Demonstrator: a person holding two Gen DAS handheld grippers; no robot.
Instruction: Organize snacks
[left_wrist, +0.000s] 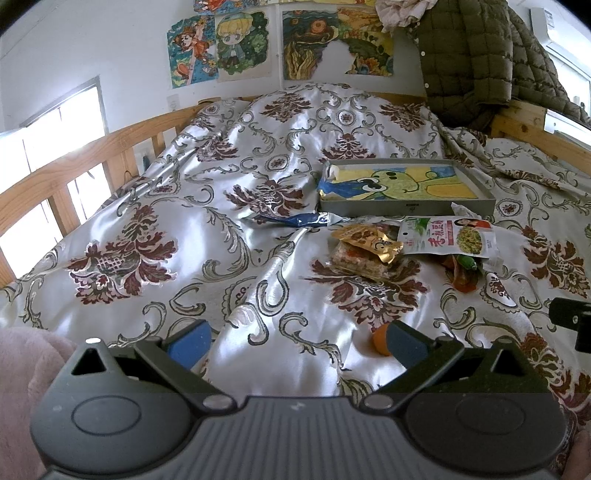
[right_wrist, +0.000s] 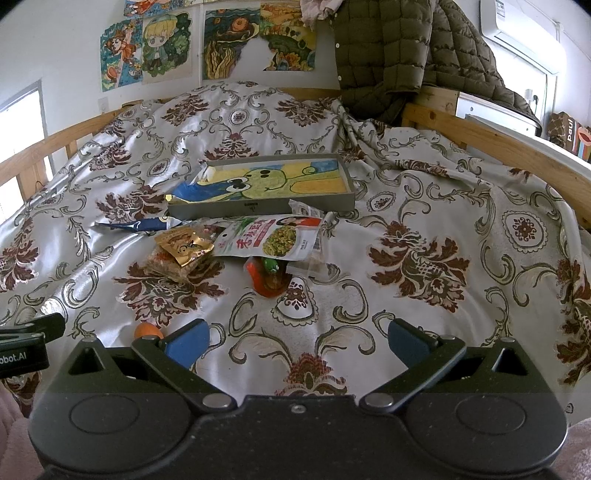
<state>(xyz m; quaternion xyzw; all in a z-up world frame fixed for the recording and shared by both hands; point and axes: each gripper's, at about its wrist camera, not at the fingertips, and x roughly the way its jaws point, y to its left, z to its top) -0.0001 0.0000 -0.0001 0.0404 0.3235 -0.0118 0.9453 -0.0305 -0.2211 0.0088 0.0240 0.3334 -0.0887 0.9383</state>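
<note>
A grey tray (left_wrist: 406, 208) (right_wrist: 258, 209) with a frog picture inside lies on the bed. In front of it lie several snacks: a blue packet (left_wrist: 299, 220) (right_wrist: 140, 224), a gold packet (left_wrist: 369, 242) (right_wrist: 184, 244) on a clear wrapped bar (left_wrist: 360, 264) (right_wrist: 168, 268), a white and green pouch (left_wrist: 448, 238) (right_wrist: 269, 236), and an orange and green packet (left_wrist: 463, 269) (right_wrist: 267, 278). A small orange (left_wrist: 380, 339) (right_wrist: 147, 329) lies close to me. My left gripper (left_wrist: 295, 341) and right gripper (right_wrist: 295, 341) are both open and empty, short of the snacks.
The bed has a silky patterned cover (left_wrist: 207, 229) and wooden rails (left_wrist: 74, 155) (right_wrist: 498, 144). A green quilted jacket (left_wrist: 476, 59) (right_wrist: 399, 48) hangs at the headboard. A pink fleece (left_wrist: 18, 369) lies at the near left.
</note>
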